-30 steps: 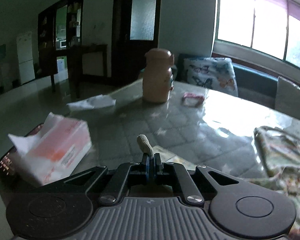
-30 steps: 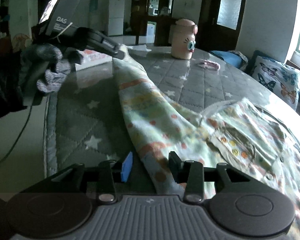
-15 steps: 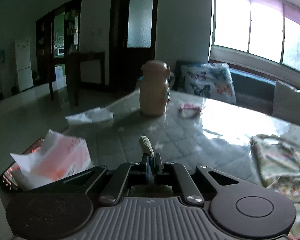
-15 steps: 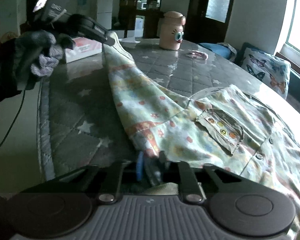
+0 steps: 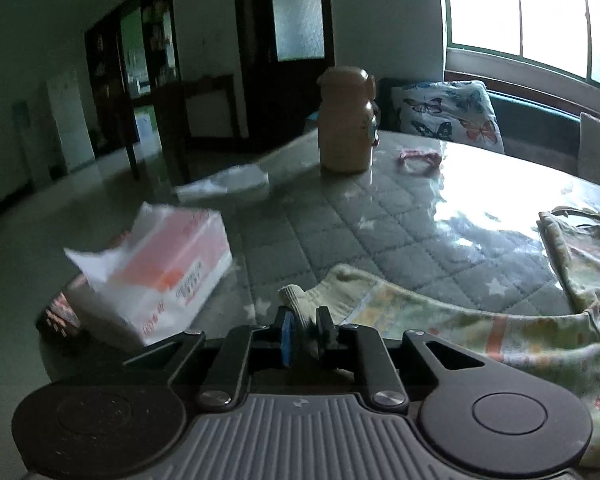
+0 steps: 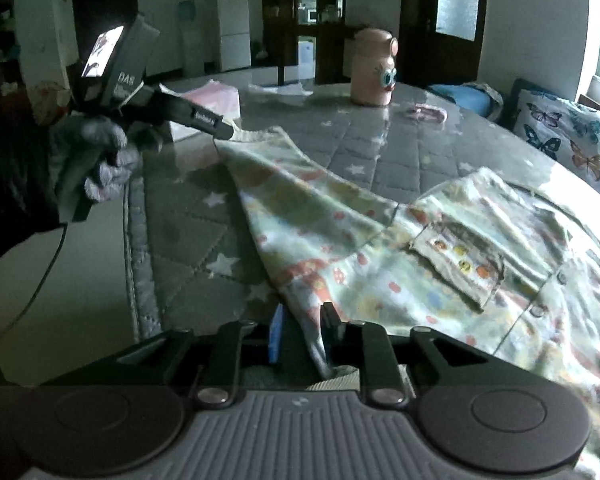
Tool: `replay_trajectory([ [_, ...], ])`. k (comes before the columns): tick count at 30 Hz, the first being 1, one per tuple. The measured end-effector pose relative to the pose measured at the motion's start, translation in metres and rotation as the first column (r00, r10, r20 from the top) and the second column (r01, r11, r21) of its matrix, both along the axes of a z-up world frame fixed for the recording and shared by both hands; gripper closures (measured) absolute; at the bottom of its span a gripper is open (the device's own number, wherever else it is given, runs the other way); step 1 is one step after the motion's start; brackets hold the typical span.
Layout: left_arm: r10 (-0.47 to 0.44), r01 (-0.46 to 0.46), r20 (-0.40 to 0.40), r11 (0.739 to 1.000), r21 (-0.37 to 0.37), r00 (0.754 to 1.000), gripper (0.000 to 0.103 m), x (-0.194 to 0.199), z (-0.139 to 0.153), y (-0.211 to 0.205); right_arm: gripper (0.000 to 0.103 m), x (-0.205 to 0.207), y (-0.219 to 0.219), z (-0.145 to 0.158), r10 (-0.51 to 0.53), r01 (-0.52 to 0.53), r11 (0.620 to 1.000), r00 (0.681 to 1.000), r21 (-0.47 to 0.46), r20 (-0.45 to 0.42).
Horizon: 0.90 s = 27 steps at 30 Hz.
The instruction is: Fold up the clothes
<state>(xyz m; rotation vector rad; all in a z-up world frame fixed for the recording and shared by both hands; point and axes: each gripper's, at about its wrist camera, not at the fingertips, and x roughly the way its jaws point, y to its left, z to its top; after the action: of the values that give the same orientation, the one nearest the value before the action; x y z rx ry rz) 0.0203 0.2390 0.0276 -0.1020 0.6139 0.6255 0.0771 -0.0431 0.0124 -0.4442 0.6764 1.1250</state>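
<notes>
A pale child's shirt with a coloured print [image 6: 340,248] lies on the grey quilted table cover [image 6: 380,152], its chest pocket facing up. One sleeve [image 5: 460,320] stretches out towards the table's left edge. My left gripper [image 5: 305,330] sits at the sleeve's ribbed cuff [image 5: 296,300]; its jaws are opening and the cuff lies loose between them. The right wrist view shows the left gripper [image 6: 226,133] in a gloved hand [image 6: 96,152], low over the table. My right gripper [image 6: 302,332] is at the shirt's near edge, jaws opening, with the fabric hanging between them against the right finger.
A pink tissue pack [image 5: 168,272] sits near the table's left edge, with white paper [image 5: 228,184] behind it. Farther back stand a pink cartoon bottle [image 6: 374,68] and a pink hair band [image 6: 426,112]. A butterfly cushion [image 6: 564,136] lies beyond the table.
The left jaws were shut on the raised cuff and have parted; the sleeve has come down flat on the table. The right jaws closed on the shirt's edge, then parted again.
</notes>
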Motion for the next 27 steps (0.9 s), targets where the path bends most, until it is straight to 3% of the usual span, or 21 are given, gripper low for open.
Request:
replay_trajectory([
  [3,0.004,-0.005,0.015,0.998,0.059,1.000,0.077,0.003,0.006,-0.007,0.082,0.006,-0.003,0.003,-0.035,0.035,0.999,0.999,0.013,-0.007],
  [6,0.007,-0.008,0.026,0.997,0.076,1.000,0.077,0.007,0.011,-0.007,0.082,0.015,-0.003,0.000,-0.069,0.070,0.997,0.997,0.019,-0.042],
  [11,-0.082,0.082,0.016,0.997,-0.001,0.996,0.077,0.019,0.009,-0.005,0.082,0.017,0.005,-0.010,-0.065,0.065,0.998,0.996,-0.002,-0.060],
  [17,-0.119,0.116,-0.031,0.988,-0.100,0.992,0.079,0.049,-0.012,0.003,0.076,0.014,0.010,-0.013,-0.055,0.054,0.998,0.997,-0.016,-0.047],
  [27,-0.126,0.127,-0.093,0.992,0.006,0.988,0.081,0.080,-0.027,0.007,0.070,0.017,0.016,-0.015,-0.060,0.059,0.998,0.997,-0.021,-0.044],
])
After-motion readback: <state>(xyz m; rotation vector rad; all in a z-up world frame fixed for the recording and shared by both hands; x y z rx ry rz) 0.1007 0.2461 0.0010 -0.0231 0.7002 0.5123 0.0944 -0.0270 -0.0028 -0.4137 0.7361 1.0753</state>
